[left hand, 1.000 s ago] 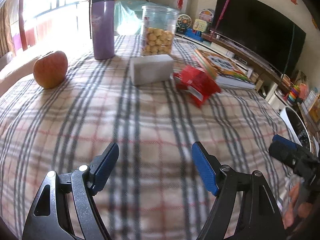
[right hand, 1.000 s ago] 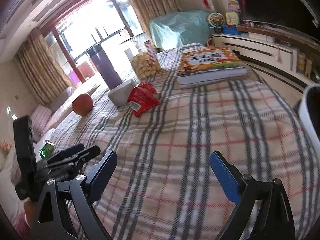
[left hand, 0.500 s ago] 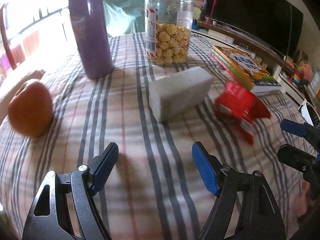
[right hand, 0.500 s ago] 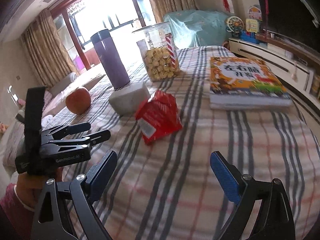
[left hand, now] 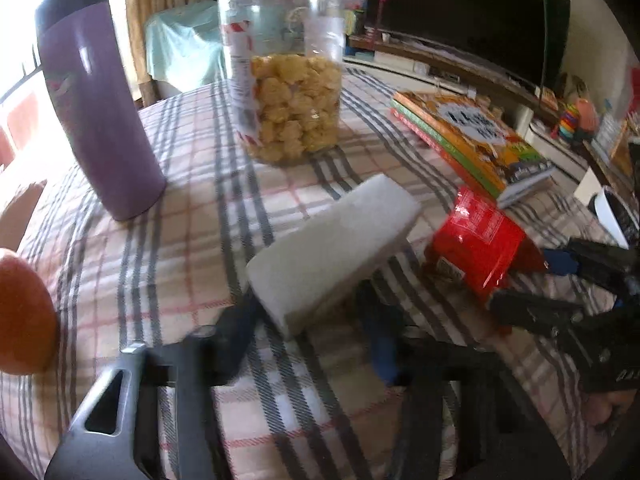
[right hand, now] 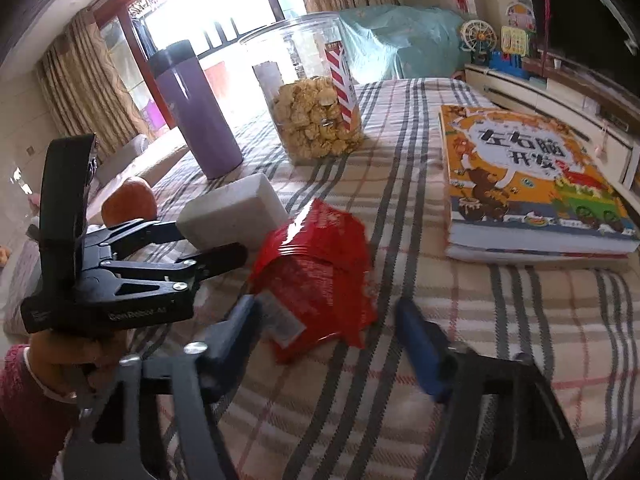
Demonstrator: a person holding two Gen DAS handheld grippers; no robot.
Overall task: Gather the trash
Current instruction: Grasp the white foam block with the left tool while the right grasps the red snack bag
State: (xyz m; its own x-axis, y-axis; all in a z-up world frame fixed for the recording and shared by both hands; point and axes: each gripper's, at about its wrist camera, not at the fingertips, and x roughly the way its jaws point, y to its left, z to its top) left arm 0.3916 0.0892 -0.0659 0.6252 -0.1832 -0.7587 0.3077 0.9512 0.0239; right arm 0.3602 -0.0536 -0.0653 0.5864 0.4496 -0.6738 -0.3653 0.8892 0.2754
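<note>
A white foam block [left hand: 336,248] lies on the plaid tablecloth [left hand: 180,248]; it also shows in the right wrist view [right hand: 232,210]. A crumpled red snack wrapper [right hand: 316,276] lies beside it, also seen in the left wrist view [left hand: 478,246]. My left gripper [left hand: 310,330] is open, its blurred fingers on either side of the block's near end. My right gripper [right hand: 328,328] is open, its fingers on either side of the wrapper's near edge. Each gripper shows in the other's view: the right gripper [left hand: 532,280], the left gripper [right hand: 208,246].
A purple flask [left hand: 96,96], a clear jar of snacks [left hand: 288,68], an orange fruit [left hand: 22,316] and a children's book [right hand: 532,184] stand on the table. A TV [left hand: 468,12] and a toy shelf are behind the table.
Both grippers have moved forward and their fingers have come closer together. The left now brackets the foam block; the right now brackets the red wrapper.
</note>
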